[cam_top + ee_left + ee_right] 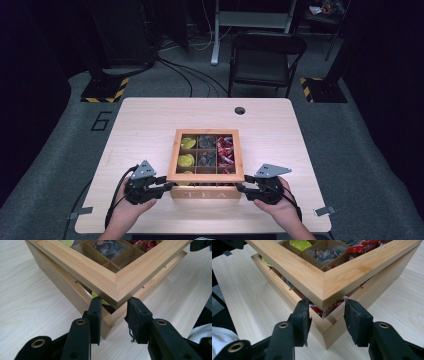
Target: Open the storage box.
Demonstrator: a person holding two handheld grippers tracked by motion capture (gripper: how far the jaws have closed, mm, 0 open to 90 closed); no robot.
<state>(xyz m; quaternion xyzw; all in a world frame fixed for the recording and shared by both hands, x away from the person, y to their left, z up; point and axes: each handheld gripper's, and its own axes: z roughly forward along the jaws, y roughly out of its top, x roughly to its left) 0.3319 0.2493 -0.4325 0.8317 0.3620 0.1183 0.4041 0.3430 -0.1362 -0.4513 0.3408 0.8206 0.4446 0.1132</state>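
With both grippers' jaws pinching the lid's (205, 176) front corners, raise it evenly off the tea box (205, 191).

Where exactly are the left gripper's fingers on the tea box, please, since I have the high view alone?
Observer: The left gripper has its fingers on either side of the lid at a front corner, pinching it.
Operator: Is the lid raised?
Observer: Yes, a gap shows above the box base, with a yellow packet in it.
Operator: And the right gripper?
Observer: The right gripper straddles the other front corner, and a red packet peeks out beneath.
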